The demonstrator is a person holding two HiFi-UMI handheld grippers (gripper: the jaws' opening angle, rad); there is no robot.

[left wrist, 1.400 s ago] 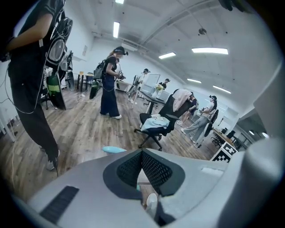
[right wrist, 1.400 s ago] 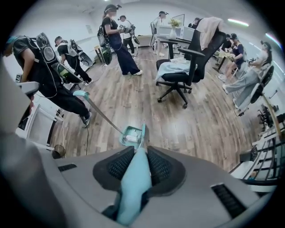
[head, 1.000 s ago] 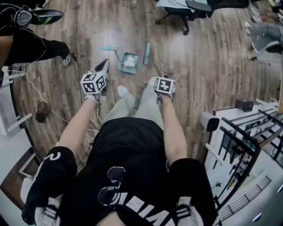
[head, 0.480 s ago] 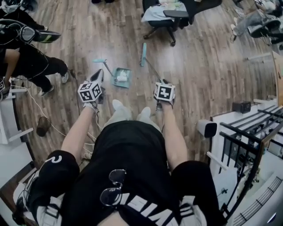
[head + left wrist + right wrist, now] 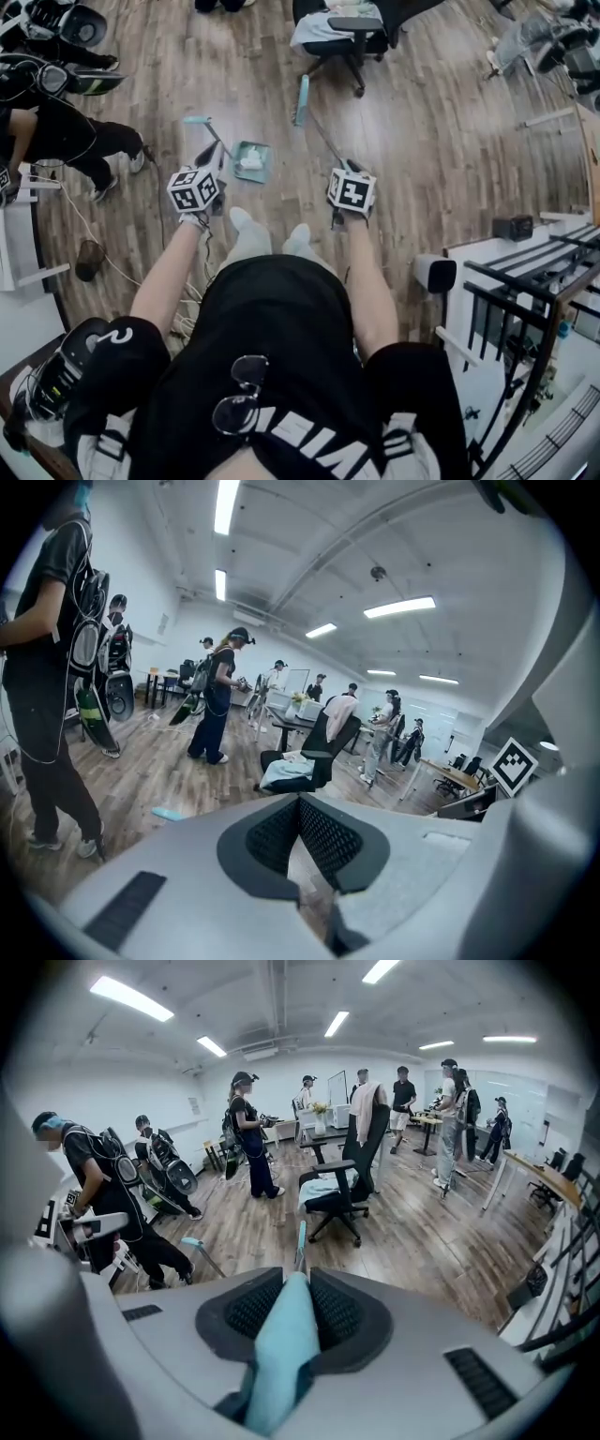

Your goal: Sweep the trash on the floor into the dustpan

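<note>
Right gripper [image 5: 298,1283] is clamped on a teal broom handle [image 5: 281,1354]; the brush [image 5: 301,100] rests farther off. Left gripper [image 5: 300,806] has its jaws together, empty. Dustpan [image 5: 263,172], between them, holds indistinct white trash [image 5: 248,161].

Brown wood-plank floor [image 5: 441,141] throughout, with a teal dustpan [image 5: 263,153] flat on it holding white trash [image 5: 248,162], and the teal head of a broom [image 5: 301,100] down on the boards just beyond, to the right. Standing on it too: two feet in white socks [image 5: 242,222] near the dustpan, a black office chair [image 5: 349,37] farther off, other people's shoes [image 5: 139,161] at the left. Lying loose: white cables [image 5: 75,217], a dark rounded object [image 5: 90,260] beside them, a white cylinder [image 5: 433,274] and a small black box [image 5: 511,227] at the right.
</note>
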